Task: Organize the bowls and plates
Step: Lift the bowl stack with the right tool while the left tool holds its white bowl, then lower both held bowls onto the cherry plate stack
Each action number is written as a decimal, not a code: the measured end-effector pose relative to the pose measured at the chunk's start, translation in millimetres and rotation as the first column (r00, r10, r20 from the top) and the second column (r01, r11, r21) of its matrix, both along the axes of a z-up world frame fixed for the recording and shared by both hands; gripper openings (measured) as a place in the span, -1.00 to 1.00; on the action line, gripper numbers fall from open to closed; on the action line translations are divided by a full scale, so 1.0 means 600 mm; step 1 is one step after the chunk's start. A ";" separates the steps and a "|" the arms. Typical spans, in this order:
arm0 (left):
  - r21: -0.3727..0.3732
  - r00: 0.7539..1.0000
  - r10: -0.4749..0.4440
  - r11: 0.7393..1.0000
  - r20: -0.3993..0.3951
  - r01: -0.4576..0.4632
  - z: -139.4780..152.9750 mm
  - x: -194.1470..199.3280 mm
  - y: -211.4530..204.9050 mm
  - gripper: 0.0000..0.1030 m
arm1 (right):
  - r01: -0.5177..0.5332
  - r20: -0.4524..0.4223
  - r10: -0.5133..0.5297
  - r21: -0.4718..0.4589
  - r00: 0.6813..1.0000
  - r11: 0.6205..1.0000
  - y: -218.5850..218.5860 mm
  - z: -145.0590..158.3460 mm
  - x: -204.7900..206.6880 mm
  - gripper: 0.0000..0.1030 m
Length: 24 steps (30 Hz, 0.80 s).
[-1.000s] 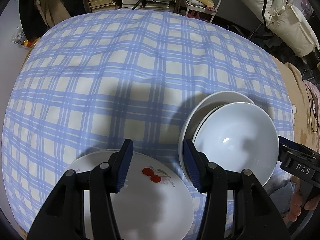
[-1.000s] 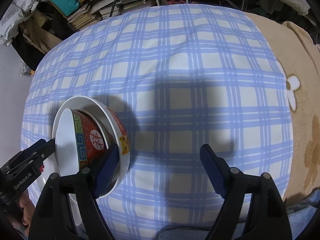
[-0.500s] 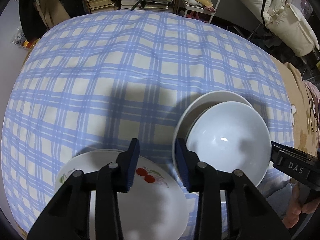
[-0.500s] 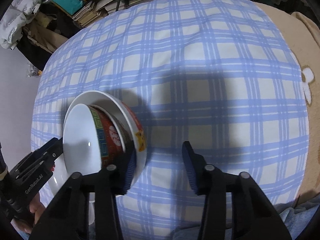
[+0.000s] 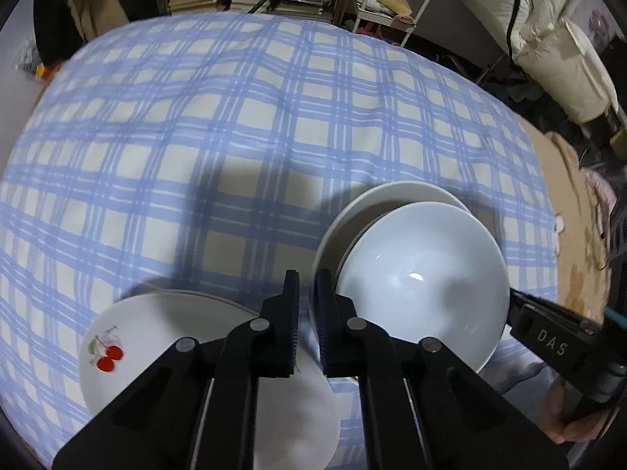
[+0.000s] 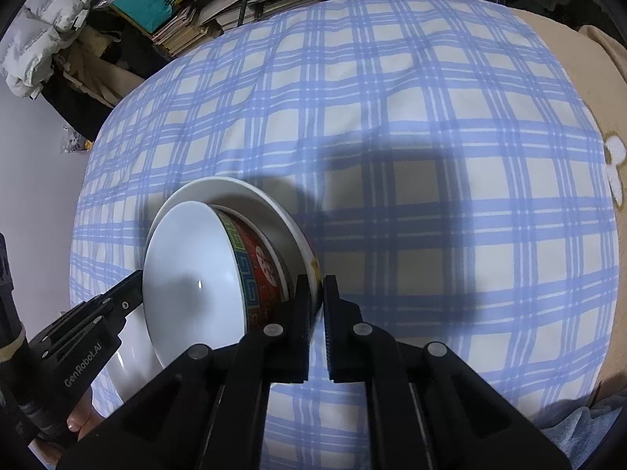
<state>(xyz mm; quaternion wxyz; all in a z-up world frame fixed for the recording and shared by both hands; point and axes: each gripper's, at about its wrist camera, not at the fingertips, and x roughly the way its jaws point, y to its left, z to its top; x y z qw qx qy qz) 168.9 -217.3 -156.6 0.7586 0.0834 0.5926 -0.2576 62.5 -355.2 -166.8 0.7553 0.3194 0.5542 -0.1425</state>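
The checked cloth (image 5: pixel 235 137) is otherwise bare beyond the crockery. A dish (image 5: pixel 392 192) stands near, right of centre. A cherry plate (image 5: pixel 156 333) lies apart on its left, untouched. Nested in the dish are a white bowl (image 5: pixel 423 274) and, beneath it, a red bowl (image 6: pixel 262 270).

Change noted: both tongs, wide apart a second ago, have been closed. The left gripper (image 5: pixel 307 305) is clamped on the dish's left rim, and the right gripper (image 6: pixel 318 305) on its right rim. Neither hand has been shifted appreciably.

Finding: the stack is judged secured from both sides and ready to be lifted as one. The plate remains to be dealt with.
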 end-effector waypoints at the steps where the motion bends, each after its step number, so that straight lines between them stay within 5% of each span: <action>1: -0.016 1.000 0.007 1.000 -0.012 -0.007 -0.002 0.002 0.002 -0.93 | 0.004 0.002 -0.004 0.004 1.000 1.000 0.000 -0.001 0.001 -0.81; 5: -0.041 0.999 0.028 0.999 -0.036 -0.029 -0.008 0.006 0.008 -0.94 | 0.006 0.005 -0.006 0.006 1.000 1.000 -0.001 -0.002 0.001 -0.80; 24: 0.088 0.998 0.049 0.995 0.044 -0.053 -0.007 -0.011 -0.017 -0.95 | 0.019 0.019 -0.019 0.011 1.000 1.000 -0.001 -0.001 -0.005 -0.80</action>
